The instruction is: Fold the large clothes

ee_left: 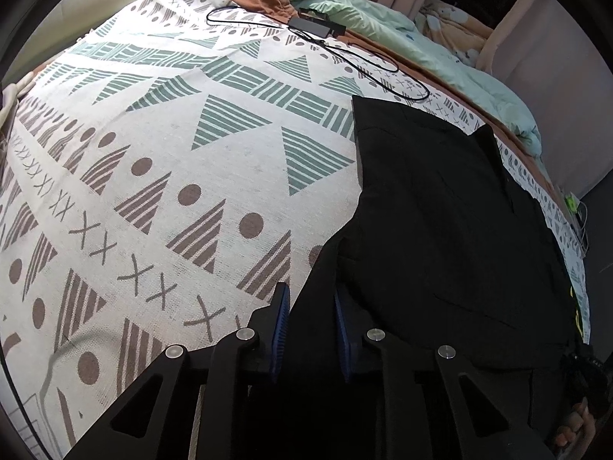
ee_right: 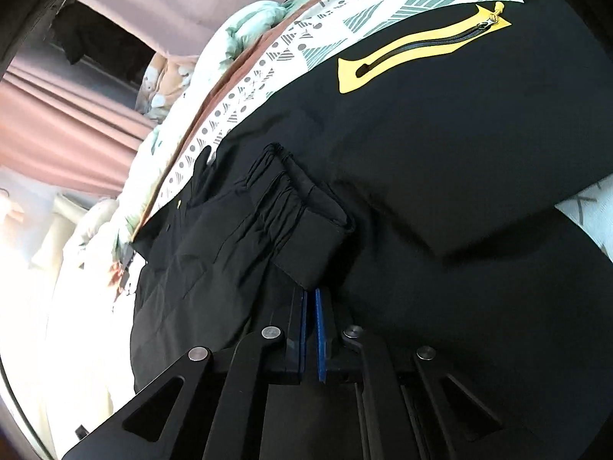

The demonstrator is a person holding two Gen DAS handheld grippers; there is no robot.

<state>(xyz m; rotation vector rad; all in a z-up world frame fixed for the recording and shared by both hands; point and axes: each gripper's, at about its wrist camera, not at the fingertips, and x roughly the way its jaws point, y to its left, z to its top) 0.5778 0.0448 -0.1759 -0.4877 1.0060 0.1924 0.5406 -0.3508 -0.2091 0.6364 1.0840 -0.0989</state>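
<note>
We look steeply down from both wrists, close over the patterned bedspread point(ee_left: 153, 153). Both views share the black jacket point(ee_left: 440, 211), our right one nearer.

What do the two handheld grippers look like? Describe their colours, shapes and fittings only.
Both the left gripper and right gripper are matte black, with angular linkage arms pierced by triangular cut-outs and joined by round silver pivot pins. Each finger carries a flat blue ribbed pad. No cables or markings show.

No legible text, labels, brands or numbers in either view. Black jacket point(ee_right: 440, 161): yellow zip-pocket trim point(ee_right: 417, 50) only, unlettered. Bedspread point(ee_left: 172, 176): geometric shapes, no characters.
</note>
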